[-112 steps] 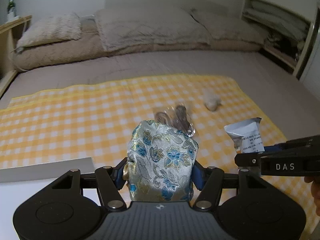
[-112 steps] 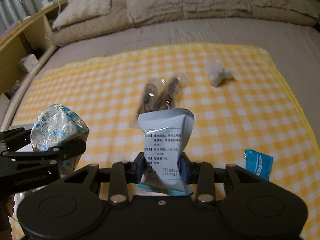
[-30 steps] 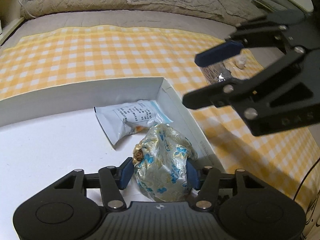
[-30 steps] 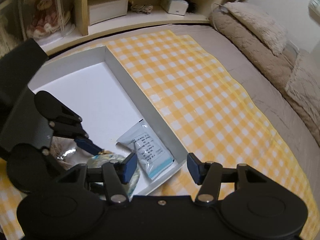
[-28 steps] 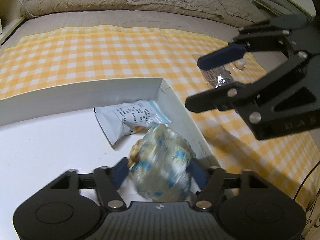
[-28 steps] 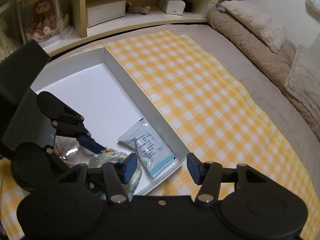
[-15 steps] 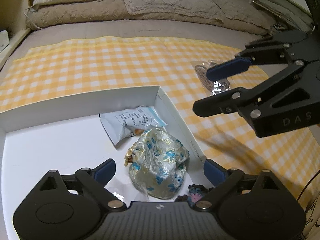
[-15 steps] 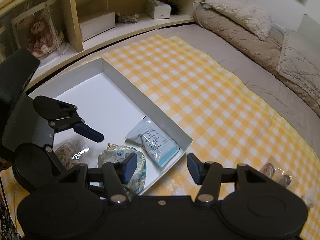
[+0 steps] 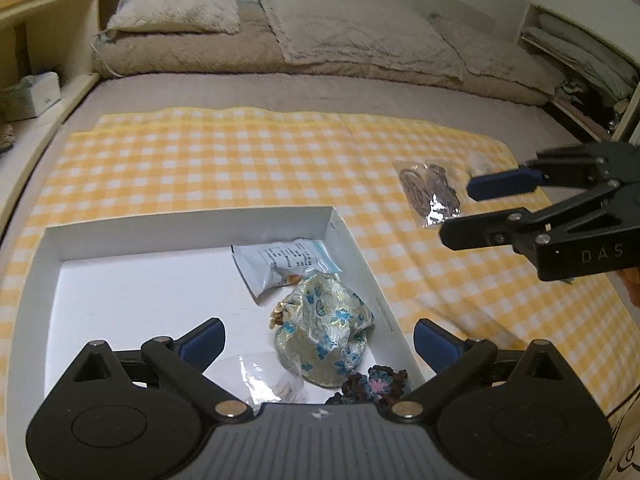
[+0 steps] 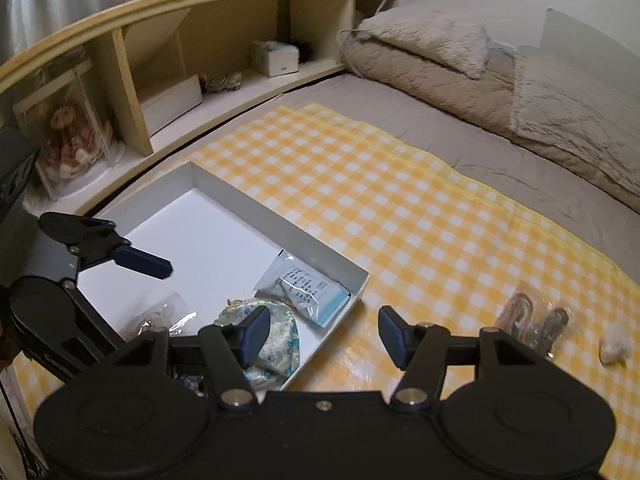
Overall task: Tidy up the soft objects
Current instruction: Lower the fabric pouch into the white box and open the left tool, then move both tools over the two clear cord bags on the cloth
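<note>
The white box (image 9: 192,236) sits on the checked cloth (image 9: 240,160). Inside it, at its right wall, lie the brocade pouch (image 9: 324,336) and a packet (image 9: 284,264). The left claw (image 9: 316,340) hangs above the pouch — jaws opening wide, gripping nothing. The right claw (image 10: 322,330) — also opening, empty — hovers off the box's corner.

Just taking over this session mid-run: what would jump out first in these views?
The white box on the yellow checked cloth stands out, with a floral brocade pouch and a printed sachet in its near right corner. Both claws, left and right, hold nothing, their jaws opening. A clear bag of dark cords lies outside on the cloth.
</note>
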Action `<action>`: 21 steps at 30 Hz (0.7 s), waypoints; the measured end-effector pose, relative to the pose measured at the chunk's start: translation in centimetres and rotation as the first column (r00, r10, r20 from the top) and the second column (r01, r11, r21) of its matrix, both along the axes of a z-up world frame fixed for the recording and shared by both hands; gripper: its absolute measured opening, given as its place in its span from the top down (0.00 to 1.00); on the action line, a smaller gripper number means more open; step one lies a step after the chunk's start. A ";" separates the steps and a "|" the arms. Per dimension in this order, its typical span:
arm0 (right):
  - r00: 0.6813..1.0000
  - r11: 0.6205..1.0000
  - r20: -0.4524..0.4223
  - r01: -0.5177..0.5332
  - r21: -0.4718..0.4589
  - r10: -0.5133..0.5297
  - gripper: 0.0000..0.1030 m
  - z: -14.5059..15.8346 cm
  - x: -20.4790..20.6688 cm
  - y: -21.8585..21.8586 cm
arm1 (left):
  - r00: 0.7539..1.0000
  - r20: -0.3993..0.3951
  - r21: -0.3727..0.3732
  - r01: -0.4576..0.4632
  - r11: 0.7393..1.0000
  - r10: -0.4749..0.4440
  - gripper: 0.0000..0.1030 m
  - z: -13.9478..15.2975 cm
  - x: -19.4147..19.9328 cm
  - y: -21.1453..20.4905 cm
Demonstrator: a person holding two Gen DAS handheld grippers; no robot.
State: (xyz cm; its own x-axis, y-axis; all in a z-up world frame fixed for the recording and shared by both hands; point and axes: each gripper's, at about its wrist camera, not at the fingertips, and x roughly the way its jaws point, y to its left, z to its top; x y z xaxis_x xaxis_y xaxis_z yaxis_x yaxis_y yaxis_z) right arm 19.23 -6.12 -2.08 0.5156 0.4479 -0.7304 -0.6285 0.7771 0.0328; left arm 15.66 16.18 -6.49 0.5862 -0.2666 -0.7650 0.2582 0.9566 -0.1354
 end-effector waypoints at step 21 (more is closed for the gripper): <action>0.983 0.980 0.063 0.163 0.110 -0.171 0.07 2.1 -5.9 -4.1 | 0.975 0.150 -0.030 -0.159 0.987 0.162 0.00 5.0 -5.7 1.8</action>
State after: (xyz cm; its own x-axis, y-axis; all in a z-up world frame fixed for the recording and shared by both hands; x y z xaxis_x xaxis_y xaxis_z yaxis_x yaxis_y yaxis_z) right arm 13.33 -10.24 -0.01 0.6390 0.4230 -0.6425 -0.4941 0.8658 0.0787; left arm 9.97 17.94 -1.48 0.7313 -0.1721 -0.6599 0.1203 0.9850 -0.1236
